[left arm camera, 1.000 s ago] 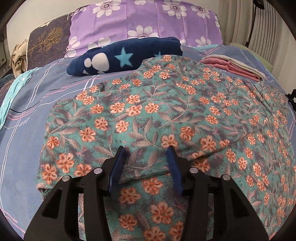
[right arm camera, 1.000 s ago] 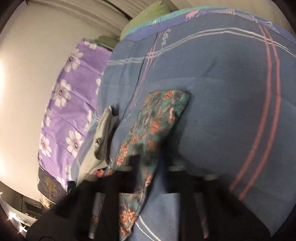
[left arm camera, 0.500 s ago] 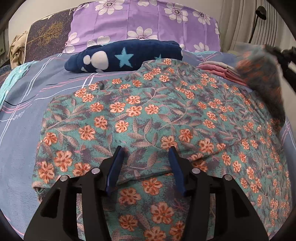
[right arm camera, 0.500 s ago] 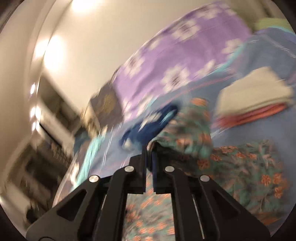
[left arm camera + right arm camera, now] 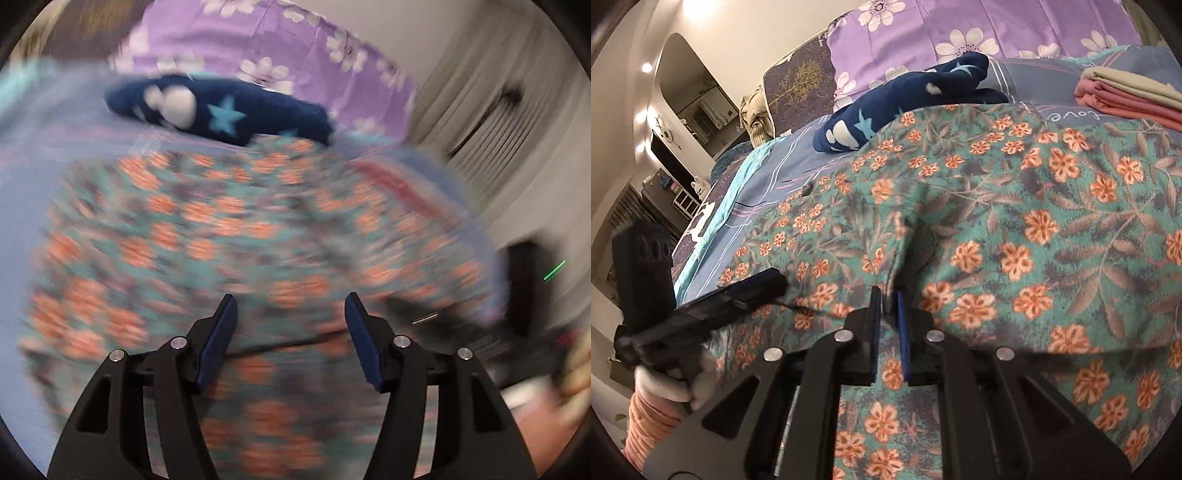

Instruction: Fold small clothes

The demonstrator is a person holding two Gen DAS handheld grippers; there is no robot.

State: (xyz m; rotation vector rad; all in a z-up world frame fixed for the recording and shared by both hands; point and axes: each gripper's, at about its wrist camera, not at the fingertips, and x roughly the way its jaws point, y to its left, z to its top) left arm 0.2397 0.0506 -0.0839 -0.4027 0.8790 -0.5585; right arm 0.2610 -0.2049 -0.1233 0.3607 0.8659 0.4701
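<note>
A teal garment with orange flowers [image 5: 1015,206] lies spread on the blue bed sheet [image 5: 783,166]; it also shows, blurred, in the left wrist view [image 5: 229,236]. My right gripper [image 5: 888,299] is shut on a fold of this floral garment, pinched between its blue pads, folded over the rest. My left gripper [image 5: 290,314] is open and empty just above the garment's near part; it shows in the right wrist view [image 5: 753,286] at the left, at the garment's edge.
A navy blanket with stars [image 5: 905,103] lies behind the garment. A folded stack of pink and beige clothes [image 5: 1126,96] sits at the back right. Purple flowered pillows [image 5: 960,33] line the headboard. Curtains [image 5: 498,110] hang at the right.
My right gripper has carried the garment's corner from high at the right over to the left and down onto the rest. My left gripper has turned right, blurring its view, still open.
</note>
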